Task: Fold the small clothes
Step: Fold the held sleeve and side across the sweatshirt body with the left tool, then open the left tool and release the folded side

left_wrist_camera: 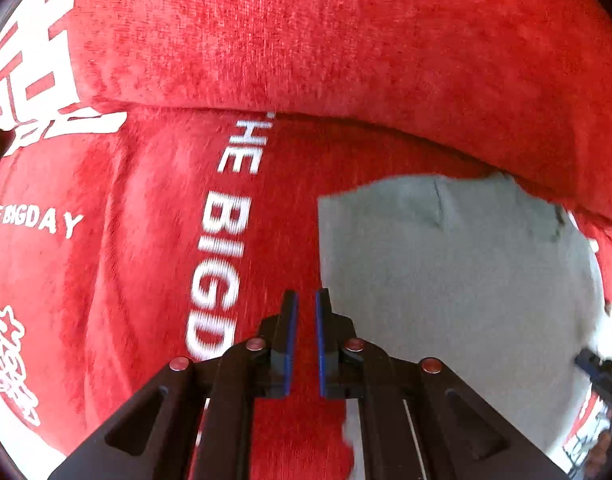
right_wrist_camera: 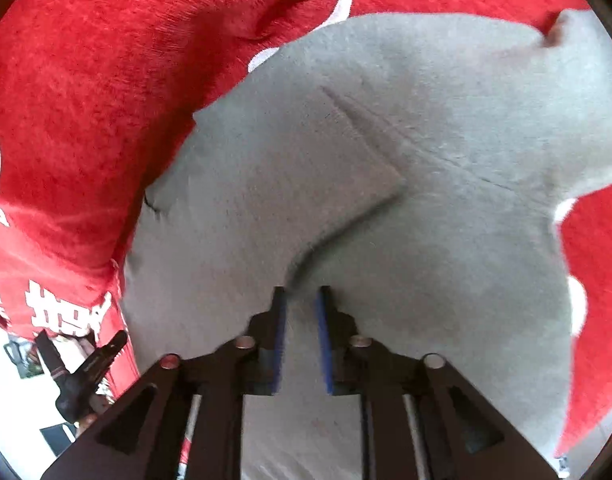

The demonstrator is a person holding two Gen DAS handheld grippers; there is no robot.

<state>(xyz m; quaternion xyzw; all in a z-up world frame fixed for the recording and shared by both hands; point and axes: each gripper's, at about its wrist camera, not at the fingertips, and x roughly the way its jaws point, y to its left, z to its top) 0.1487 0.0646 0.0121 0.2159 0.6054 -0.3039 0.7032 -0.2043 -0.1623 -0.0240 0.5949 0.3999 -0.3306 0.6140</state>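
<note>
On the red cloth with white lettering, which covers the surface underneath, lies a small grey garment, spread fairly flat with one corner flap folded over onto its middle. The cloth carries the words "THE BIG DAY" in white and some large white characters, and it bunches up in a thick roll behind the garment.

The left claw hangs over the red cloth just beside the grey garment's left edge. Its two blue-padded fingers stand a narrow gap apart with nothing between them, so it grips nothing.

The right claw is right over the grey garment, its tips close to the edge of the folded flap. Its fingers are likewise slightly parted, and only flat grey fabric shows through the gap; whether the tips touch the fabric I cannot tell.

At the lower left of the right wrist view, past the cloth's edge, a black clip is clamped near the cloth's border.
</note>
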